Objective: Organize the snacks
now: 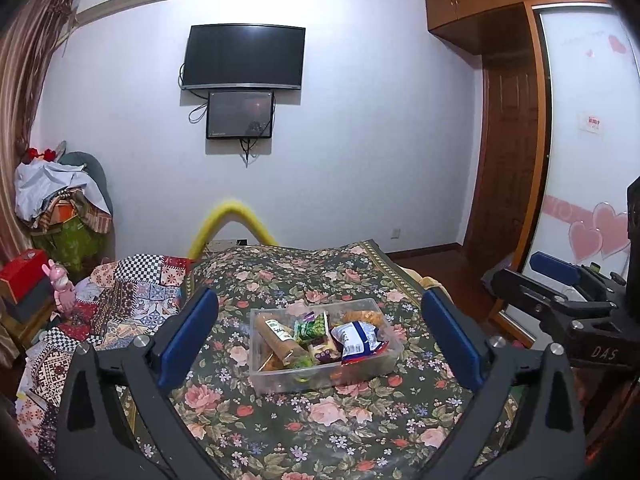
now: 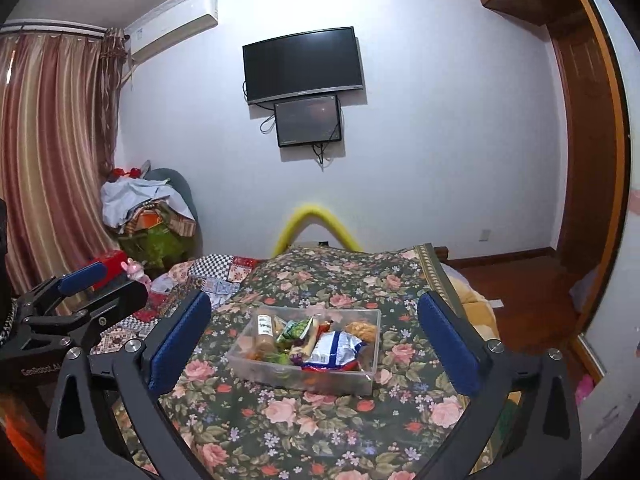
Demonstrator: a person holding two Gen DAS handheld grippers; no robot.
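Blue pads of the left claw (image 1: pixel 320 340) stand spread wide with nothing between them but air, and the right claw (image 2: pixel 314 342) gapes the same way, released and empty. Straight ahead of both, a little beyond the fingertips, a clear plastic box (image 1: pixel 280 378) sits on the floral bedspread (image 1: pixel 340 420), already holding the snacks: a tall biscuit tube (image 1: pixel 278 338) at its left, a green packet (image 1: pixel 310 328) in the middle, a blue-and-white bag (image 1: pixel 358 338) to the right. No loose snack shows on the bedspread near either claw, so sorting looks largely finished. If the box must now be moved, approach level from both short sides, close gently on the walls, and lift together so nothing tips. Soft bedding gives underfoot, so avoid pressing down.
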